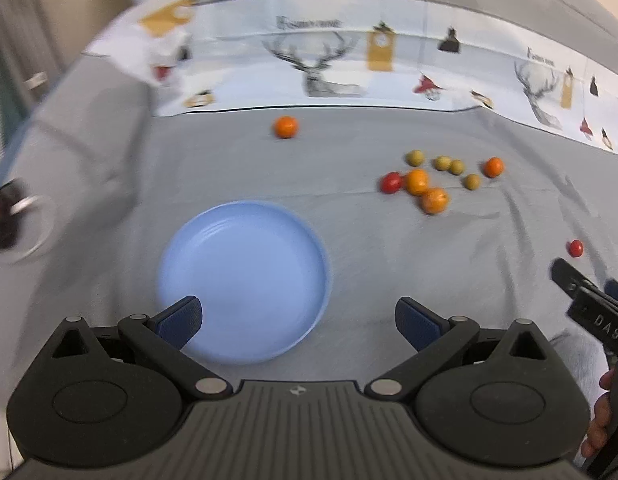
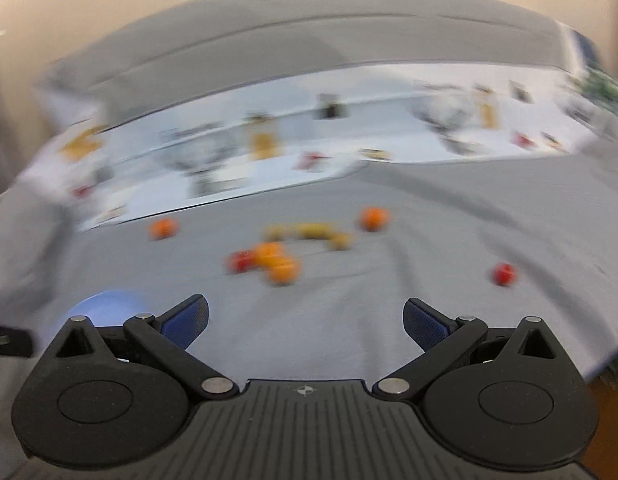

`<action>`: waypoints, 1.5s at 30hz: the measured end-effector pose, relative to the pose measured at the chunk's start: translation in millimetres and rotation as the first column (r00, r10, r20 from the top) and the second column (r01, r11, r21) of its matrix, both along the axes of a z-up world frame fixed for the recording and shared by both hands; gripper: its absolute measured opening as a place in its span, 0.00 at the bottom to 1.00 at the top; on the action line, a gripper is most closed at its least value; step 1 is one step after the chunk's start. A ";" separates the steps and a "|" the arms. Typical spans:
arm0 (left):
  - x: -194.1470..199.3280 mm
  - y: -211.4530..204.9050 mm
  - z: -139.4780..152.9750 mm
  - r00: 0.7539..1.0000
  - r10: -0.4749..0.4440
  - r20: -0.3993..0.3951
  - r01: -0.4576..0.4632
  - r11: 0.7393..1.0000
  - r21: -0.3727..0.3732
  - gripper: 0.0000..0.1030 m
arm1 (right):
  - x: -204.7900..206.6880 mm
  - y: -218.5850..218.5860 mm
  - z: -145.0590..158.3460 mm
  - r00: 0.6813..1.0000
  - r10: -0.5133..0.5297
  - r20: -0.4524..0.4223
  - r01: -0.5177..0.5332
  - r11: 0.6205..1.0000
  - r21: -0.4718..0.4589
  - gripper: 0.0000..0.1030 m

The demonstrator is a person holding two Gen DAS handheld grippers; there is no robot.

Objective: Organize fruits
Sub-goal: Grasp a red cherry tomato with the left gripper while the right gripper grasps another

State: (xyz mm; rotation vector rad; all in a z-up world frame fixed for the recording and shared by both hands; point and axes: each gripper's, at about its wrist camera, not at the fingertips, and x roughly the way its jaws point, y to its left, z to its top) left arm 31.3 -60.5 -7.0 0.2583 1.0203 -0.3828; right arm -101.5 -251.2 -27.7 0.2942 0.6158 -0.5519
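A wrinkled grey cloth (image 1: 249,168) covers the whole surface ahead of both pairs of jaws, and whether a desk or a bed lies under it cannot be told. Along its far edge, well beyond the jaws, runs a white printed sheet with grey stag heads and small yellow tags (image 1: 329,68).

The round, shallow light-blue plastic plate (image 1: 245,280) lies directly in front of the left gripper (image 1: 297,322), its near rim reaching in between the two blue-padded fingers, and nothing sits in it. In the right wrist view only a pale blue blur of it shows beyond the left finger.

The left gripper's jaws are spread wide and hold nothing. The right gripper (image 2: 305,326) is likewise spread wide with bare cloth between its fingers (this view is badly smeared by motion).

The fruits lie loose on the cloth, ahead and to the right of the left jaws. A lone orange mandarin (image 1: 286,127) sits far ahead, close to the printed sheet. A cluster farther right holds two orange mandarins touching each other (image 1: 425,190), a red tomato-like fruit (image 1: 391,182) just beside them, four small yellow-green round fruits (image 1: 449,168) behind, and one more orange mandarin (image 1: 493,167) at the right end. A small red cherry-sized fruit (image 1: 576,248) lies apart, far right, just beyond the black tip of the other gripper; in the right wrist view it sits ahead and right of the jaws.
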 end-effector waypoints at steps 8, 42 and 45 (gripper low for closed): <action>87.9 -99.8 -64.5 0.994 -0.096 -0.051 0.101 0.989 0.112 1.00 | 16.5 -125.1 -82.1 0.922 -0.368 -0.120 0.373 0.928 0.019 1.00; 166.2 -207.1 -140.2 0.941 -0.330 -0.074 0.333 0.942 0.032 0.26 | 74.5 -203.7 -169.0 0.906 -0.414 -0.088 0.415 0.910 -0.005 0.32; 155.4 -194.7 -120.2 0.953 -0.295 -0.065 0.295 0.955 -0.006 0.26 | 73.0 -203.0 -166.6 0.911 -0.406 -0.070 0.407 0.913 -0.004 0.32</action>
